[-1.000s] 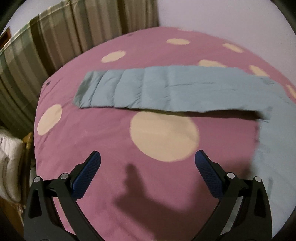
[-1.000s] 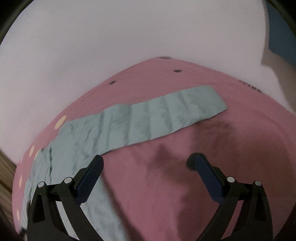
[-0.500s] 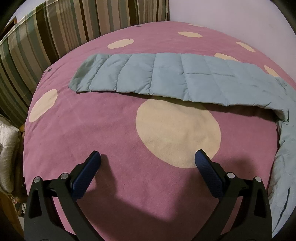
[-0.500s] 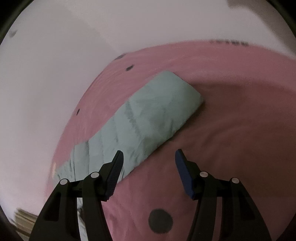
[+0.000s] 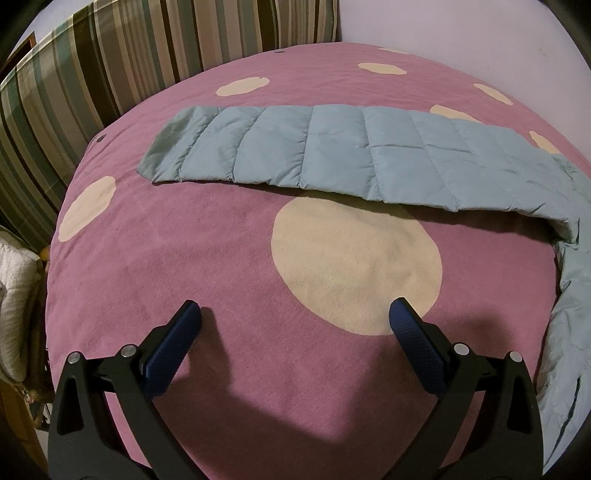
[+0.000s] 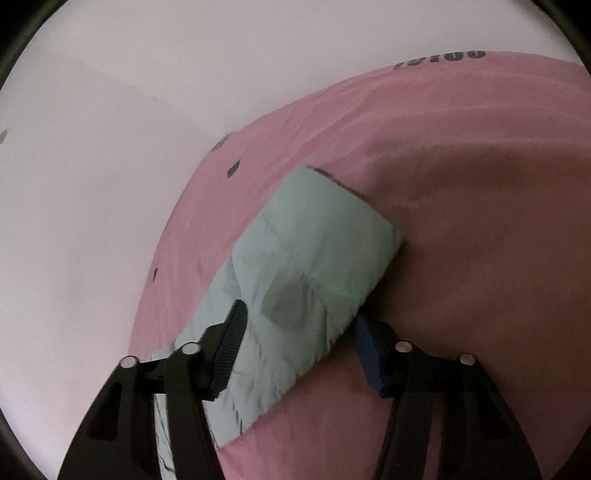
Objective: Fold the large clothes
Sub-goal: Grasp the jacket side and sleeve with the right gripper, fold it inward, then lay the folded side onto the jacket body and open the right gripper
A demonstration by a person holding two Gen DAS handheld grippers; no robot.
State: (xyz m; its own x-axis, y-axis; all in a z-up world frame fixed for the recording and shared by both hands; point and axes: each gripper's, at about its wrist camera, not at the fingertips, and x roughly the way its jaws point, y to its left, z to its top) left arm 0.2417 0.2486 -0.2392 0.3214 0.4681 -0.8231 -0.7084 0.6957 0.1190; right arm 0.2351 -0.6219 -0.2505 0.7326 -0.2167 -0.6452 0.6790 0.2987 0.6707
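A light blue quilted jacket lies on the pink bedspread (image 5: 184,240). One long sleeve (image 5: 332,151) stretches flat across the far half of the left wrist view, and the jacket's body (image 5: 569,314) runs down the right edge. My left gripper (image 5: 295,317) hovers open over a cream dot of the spread, nothing between its fingers. In the right wrist view the other sleeve's end (image 6: 317,251) lies between the fingers of my right gripper (image 6: 301,328). Its jaws are closing, both pads touch the puffy cloth, and the cloth bunches between them.
A striped cushion or headboard (image 5: 92,74) stands behind the bed at the far left, with a pale wall (image 5: 461,29) to the right of it. A white quilted item (image 5: 14,295) sits off the bed's left edge. A pale wall (image 6: 92,184) borders the bed in the right wrist view.
My right gripper rolled, swung in over the sleeve's end and narrowed its jaws around it. The left gripper sank slightly toward the bed at first, then stayed still and open.
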